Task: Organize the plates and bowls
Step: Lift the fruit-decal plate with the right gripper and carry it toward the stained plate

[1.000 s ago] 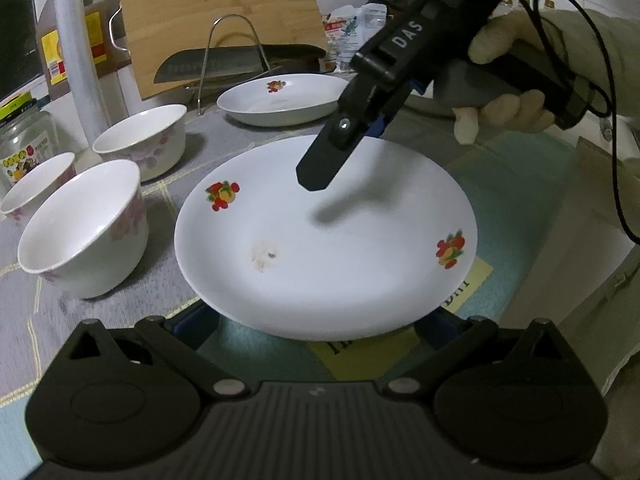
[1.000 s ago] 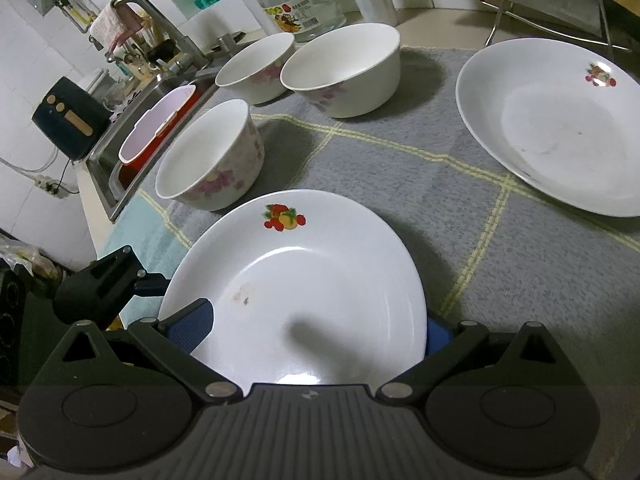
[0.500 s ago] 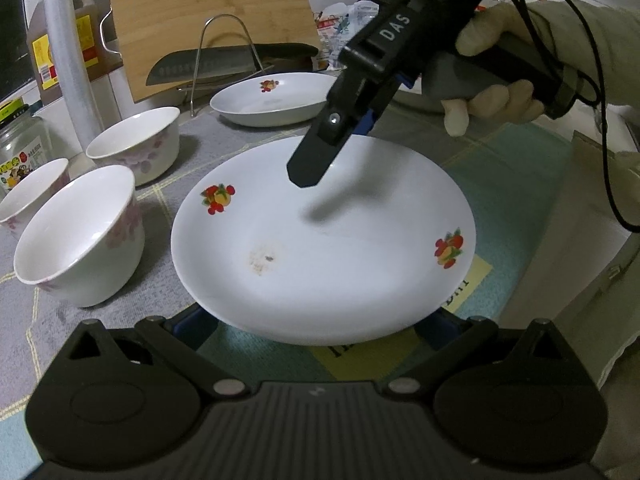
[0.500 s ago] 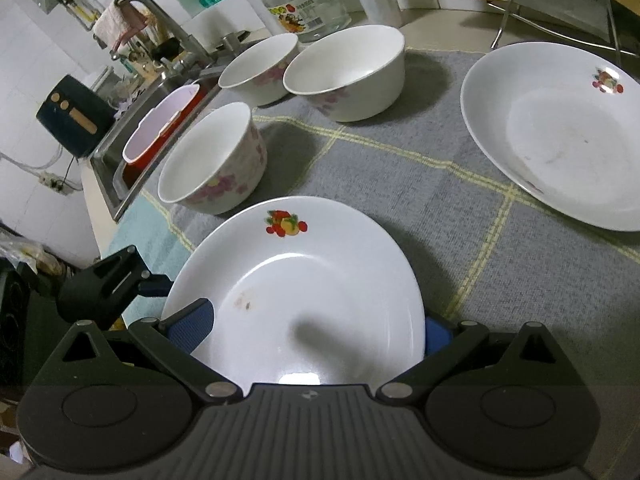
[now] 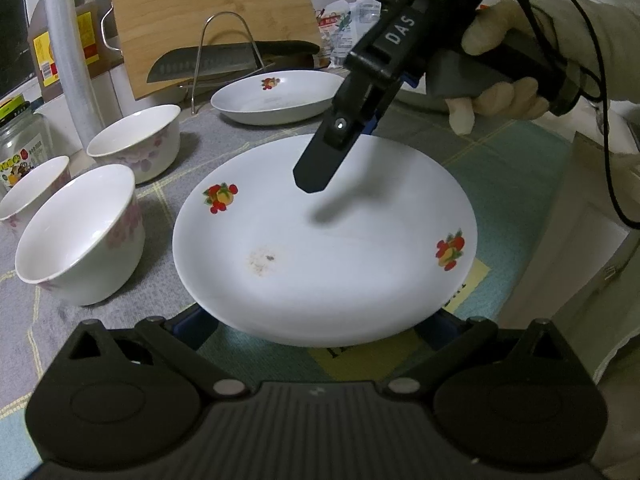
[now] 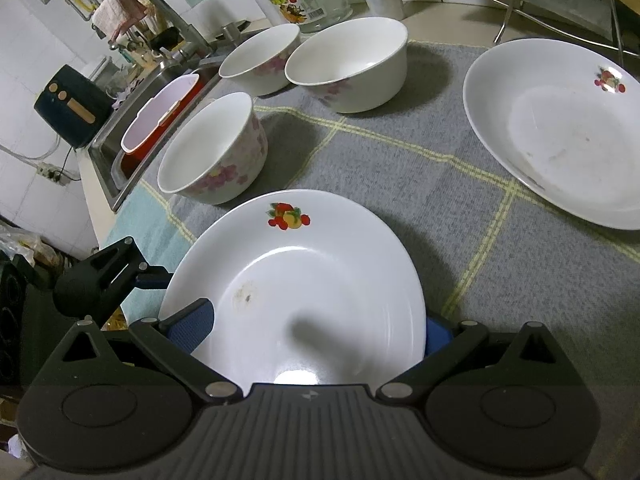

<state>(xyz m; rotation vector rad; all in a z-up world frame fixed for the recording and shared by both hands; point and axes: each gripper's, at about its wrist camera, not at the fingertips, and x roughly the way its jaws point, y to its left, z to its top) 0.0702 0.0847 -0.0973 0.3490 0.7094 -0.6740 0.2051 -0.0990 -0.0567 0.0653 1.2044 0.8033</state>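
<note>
A white plate with fruit prints (image 5: 324, 248) is held above the grey mat; it also shows in the right wrist view (image 6: 296, 304). My right gripper (image 5: 320, 176) grips its far rim, one finger above the plate and one below. My left gripper (image 5: 316, 326) stands wide open around its near rim, with its fingers mostly hidden under the plate. A second fruit-print plate (image 5: 276, 96) lies at the back, also in the right wrist view (image 6: 560, 132). Three white floral bowls (image 5: 80, 236) (image 5: 134, 142) (image 5: 32, 190) stand to the left.
A knife on a wire rack (image 5: 224, 64) and a wooden cutting board (image 5: 212, 12) stand behind the far plate. A glass jar (image 5: 20, 140), a film roll (image 5: 66, 60) and an oil bottle (image 5: 80, 28) stand at the back left. A sink (image 6: 160, 112) lies beyond the bowls.
The held plate has shifted slightly toward the bowls with both grippers. The grips look unchanged.
</note>
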